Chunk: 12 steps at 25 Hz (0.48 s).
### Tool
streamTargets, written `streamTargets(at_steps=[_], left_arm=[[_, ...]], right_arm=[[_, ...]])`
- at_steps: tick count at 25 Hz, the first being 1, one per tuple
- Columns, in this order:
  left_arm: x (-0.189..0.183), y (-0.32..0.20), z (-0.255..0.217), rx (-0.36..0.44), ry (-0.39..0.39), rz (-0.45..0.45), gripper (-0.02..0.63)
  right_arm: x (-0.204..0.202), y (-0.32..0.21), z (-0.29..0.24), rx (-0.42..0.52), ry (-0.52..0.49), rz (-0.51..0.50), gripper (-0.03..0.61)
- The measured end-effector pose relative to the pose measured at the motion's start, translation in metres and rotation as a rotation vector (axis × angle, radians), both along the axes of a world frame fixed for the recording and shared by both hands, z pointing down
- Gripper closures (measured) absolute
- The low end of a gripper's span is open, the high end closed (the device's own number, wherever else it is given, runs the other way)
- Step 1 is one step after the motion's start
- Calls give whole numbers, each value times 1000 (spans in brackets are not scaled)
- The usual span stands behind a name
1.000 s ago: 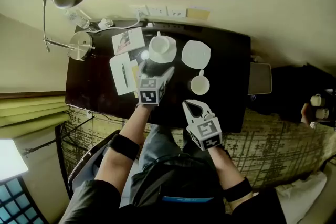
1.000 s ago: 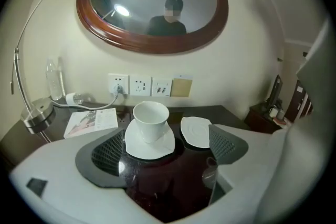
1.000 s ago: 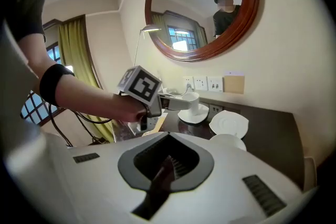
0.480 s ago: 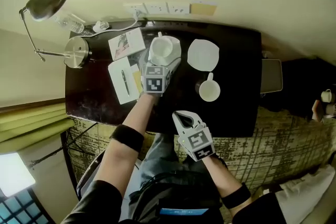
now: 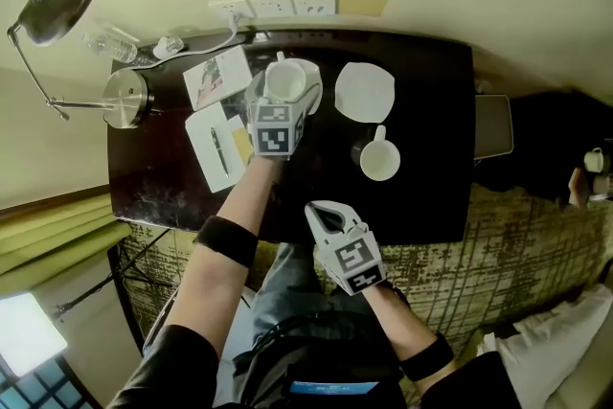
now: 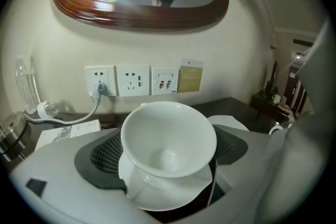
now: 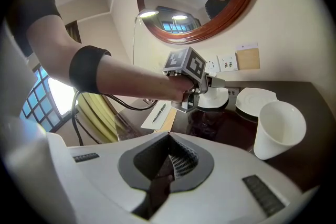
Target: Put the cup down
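Head view: white glazed ceramic cup (image 5: 284,81), flared and smooth, upright on a wavy-rimmed white saucer (image 5: 315,87) on a dark glossy desk (image 5: 431,177).
Left gripper view: left gripper (image 6: 168,149), jaws spread around the cup, just been closing slightly; grey mesh-textured pads (image 6: 105,157).
Right gripper view: right gripper (image 7: 167,165), jaws pressed together.

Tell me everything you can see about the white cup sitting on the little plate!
The cup is plain glossy white, like china, wide at the rim, narrower below, and empty. It stands upright on a white saucer on the dark table. The left gripper has its jaws either side of it; they have just been closing a little and seem not to press on it yet.
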<state>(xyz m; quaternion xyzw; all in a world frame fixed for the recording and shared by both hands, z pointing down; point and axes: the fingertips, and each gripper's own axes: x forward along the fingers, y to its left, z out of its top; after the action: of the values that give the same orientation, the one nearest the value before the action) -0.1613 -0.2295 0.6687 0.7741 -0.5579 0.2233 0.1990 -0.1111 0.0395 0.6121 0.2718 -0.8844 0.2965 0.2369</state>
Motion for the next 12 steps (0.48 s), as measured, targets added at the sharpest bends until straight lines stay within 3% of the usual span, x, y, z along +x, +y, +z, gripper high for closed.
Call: streamTargets(at_steps=[3,12], left_arm=[[8,1,-9,6,3,18,195],[10,5,-12,18,3,51,207]], right_arm=[[1,1,0,-1,4,2,574],[13,-2,0,-7,10,4,574]])
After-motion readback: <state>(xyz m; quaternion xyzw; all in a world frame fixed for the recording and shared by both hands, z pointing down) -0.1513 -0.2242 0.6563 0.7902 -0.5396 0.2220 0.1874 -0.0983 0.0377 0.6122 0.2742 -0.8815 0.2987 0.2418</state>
